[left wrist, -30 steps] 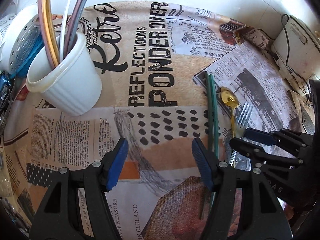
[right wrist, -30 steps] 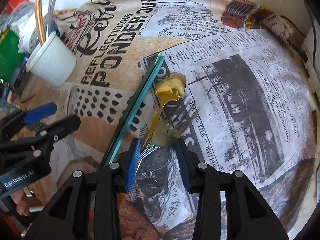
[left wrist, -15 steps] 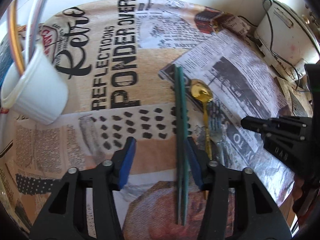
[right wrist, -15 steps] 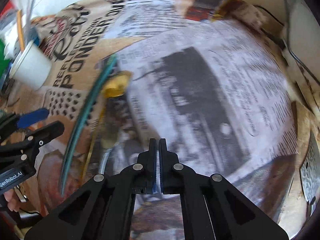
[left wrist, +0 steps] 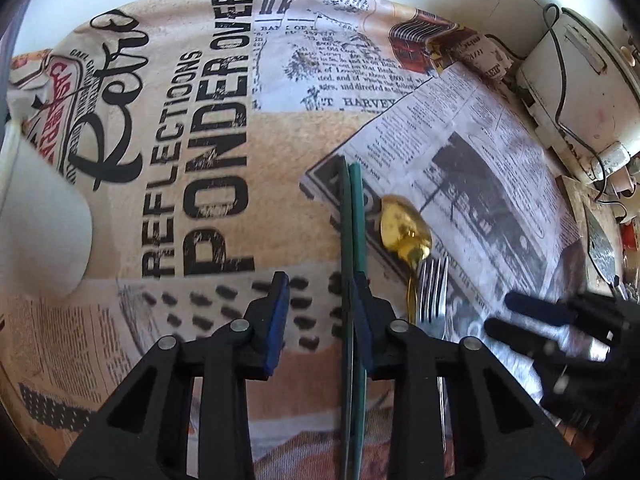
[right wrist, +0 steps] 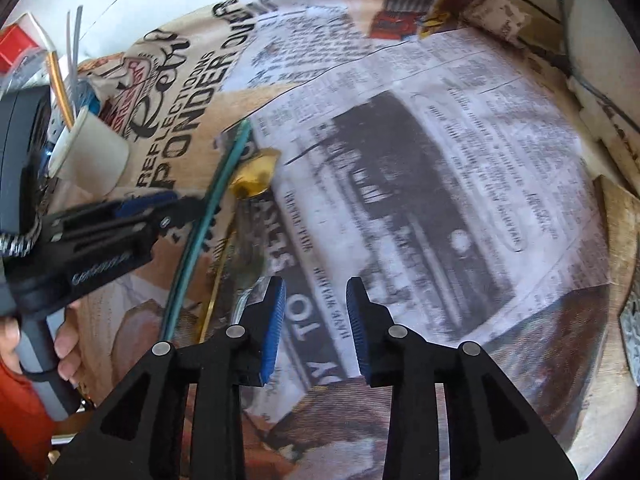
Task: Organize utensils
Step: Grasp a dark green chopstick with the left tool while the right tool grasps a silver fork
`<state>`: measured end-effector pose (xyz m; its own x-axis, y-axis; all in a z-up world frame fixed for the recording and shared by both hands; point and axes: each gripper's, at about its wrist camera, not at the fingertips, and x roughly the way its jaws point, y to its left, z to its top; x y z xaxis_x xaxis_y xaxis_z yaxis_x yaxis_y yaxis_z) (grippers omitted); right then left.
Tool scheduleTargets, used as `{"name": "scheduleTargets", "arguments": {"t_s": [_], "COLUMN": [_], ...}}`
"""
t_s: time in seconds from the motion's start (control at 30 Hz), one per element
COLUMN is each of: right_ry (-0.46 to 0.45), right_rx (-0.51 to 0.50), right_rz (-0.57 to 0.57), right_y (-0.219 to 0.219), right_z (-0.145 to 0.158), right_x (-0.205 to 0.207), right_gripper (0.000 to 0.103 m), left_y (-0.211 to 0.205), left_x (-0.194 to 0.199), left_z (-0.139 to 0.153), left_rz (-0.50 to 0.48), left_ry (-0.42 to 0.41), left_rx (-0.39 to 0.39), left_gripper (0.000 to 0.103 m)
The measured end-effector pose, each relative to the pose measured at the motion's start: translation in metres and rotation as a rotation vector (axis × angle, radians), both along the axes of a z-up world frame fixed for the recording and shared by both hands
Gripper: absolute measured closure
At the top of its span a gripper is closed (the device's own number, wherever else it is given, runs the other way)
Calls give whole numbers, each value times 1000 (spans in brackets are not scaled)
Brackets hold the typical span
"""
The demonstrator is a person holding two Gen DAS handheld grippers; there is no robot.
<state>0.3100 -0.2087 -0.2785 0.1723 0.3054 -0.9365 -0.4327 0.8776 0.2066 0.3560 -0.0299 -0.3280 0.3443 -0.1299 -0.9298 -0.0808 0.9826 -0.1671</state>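
Left gripper (left wrist: 320,320) jaws apart beside chopsticks (left wrist: 354,216)

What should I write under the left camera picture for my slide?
Open left gripper lines up on green chopsticks beside a gold spoon and fork.

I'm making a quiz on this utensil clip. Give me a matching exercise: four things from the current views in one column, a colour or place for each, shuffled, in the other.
Things:
1. spoon
2. chopsticks
3. fork
4. cup

Descriptions:
A. green, lying by the left tongs' right finger
B. white, holding utensils at the cloth's far left
C. gold bowl, right of the green pair
D. silver tines, just below the gold bowl

Pairs: 1-C, 2-A, 3-D, 4-B
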Motion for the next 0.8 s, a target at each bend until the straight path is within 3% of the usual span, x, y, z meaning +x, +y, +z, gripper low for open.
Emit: {"name": "scheduleTargets", "arguments": {"t_s": [0.1,0.23,0.53,0.8], "right_ry": [16,-8,-188,-137], "right_rx": [8,-27,-193,-201], "right_rz": [42,102,233,86], "right_y": [14,31,38,0], "right_z": [-4,-8,-12,-9], "right_x": [-7,-20,-37,-1], "right_gripper": [74,74,74,73], "left_y": [-4,-5,12,25], "left_x": [7,7,-11,-31], "left_z": [-1,-2,-1,-1], "left_rz": [-11,-22,-31,-46], "left_ry": [-6,-11,18,61], "left_rx": [25,84,37,-12], "left_gripper": [77,96,98,98]}}
